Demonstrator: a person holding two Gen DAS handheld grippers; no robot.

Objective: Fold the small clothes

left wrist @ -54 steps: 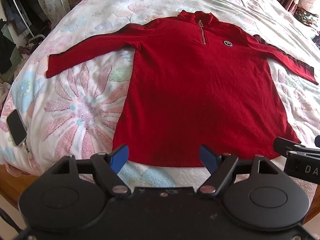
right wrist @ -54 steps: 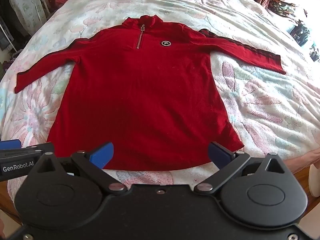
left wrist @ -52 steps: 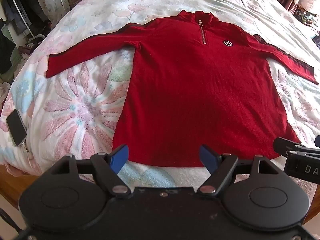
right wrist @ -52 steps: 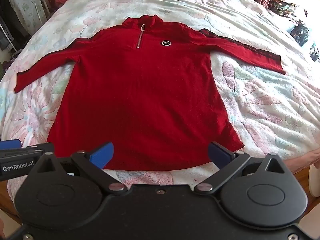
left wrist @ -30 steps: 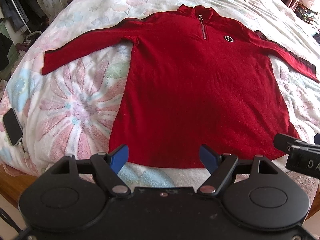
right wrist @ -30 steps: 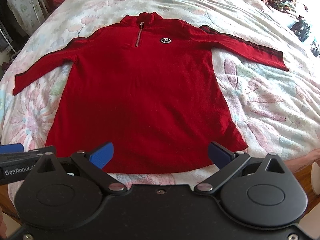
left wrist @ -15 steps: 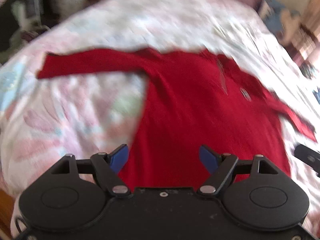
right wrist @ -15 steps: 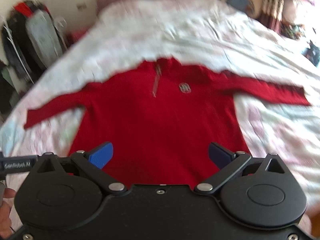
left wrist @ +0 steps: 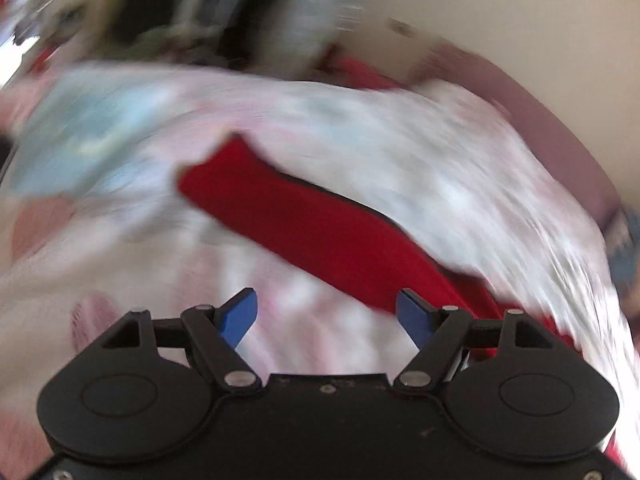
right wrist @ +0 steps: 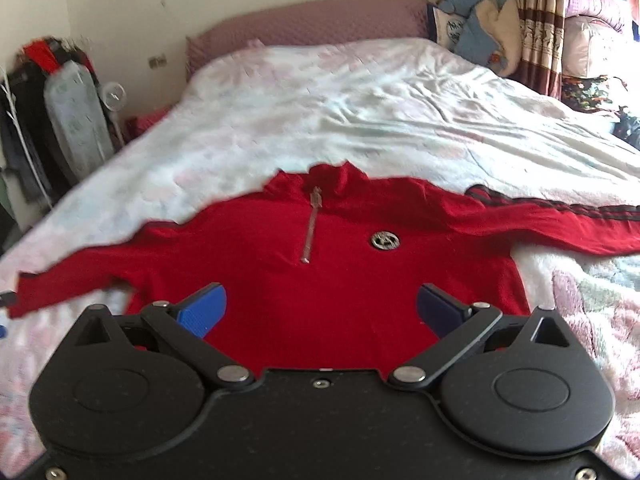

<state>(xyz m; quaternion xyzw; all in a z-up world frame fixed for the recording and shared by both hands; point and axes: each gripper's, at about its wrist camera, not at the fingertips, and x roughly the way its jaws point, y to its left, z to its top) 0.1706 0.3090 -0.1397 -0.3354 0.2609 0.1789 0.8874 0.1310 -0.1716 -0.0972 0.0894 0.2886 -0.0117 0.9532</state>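
— Red pullover (right wrist: 320, 280) lies spread flat on the flowered bed (right wrist: 400, 100), sleeves out to both sides.

— And the grippers?

— Left gripper (left wrist: 326, 314), near the left sleeve (left wrist: 300, 220), has just narrowed slightly, jaws spread, nothing between. Right gripper (right wrist: 320, 308), jaws spread over the chest.

Blurred red sleeve (left wrist: 304, 228) on floral bedspread (left wrist: 420, 152)

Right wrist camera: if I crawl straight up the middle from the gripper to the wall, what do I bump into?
Right gripper → red top → its zip → collar → flowery bedspread → purple headboard.
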